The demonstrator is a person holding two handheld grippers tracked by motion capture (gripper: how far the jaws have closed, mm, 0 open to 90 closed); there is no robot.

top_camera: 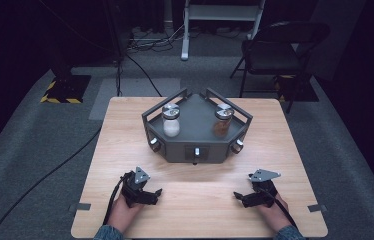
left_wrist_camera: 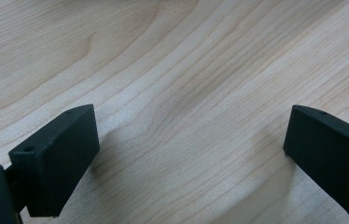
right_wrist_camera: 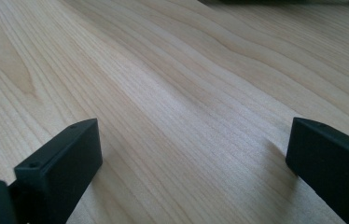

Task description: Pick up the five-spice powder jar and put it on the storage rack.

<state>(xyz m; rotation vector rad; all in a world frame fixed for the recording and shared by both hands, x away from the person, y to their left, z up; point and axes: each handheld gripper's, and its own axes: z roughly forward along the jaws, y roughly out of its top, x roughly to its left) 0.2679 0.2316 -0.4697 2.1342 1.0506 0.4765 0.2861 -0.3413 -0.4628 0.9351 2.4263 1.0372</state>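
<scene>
Writing or labels cannot be read anywhere: the two jars are too small in the high view to show any. Left gripper [top_camera: 156, 193] sits at the lower left of the table [top_camera: 125, 130], right gripper [top_camera: 239, 197] at the lower right, each in a hand, jaws spread wide with nothing between them. In both gripper views bare wood lies between the jaws. A grey tray [top_camera: 195, 142] stands in the centre of the frame, well apart from both grippers, above them. On it, the white jar [top_camera: 171, 120] is upper left and the brown jar [top_camera: 223, 120] upper right, both upright with metal lids. Forearms are cut off by the bottom edge.
</scene>
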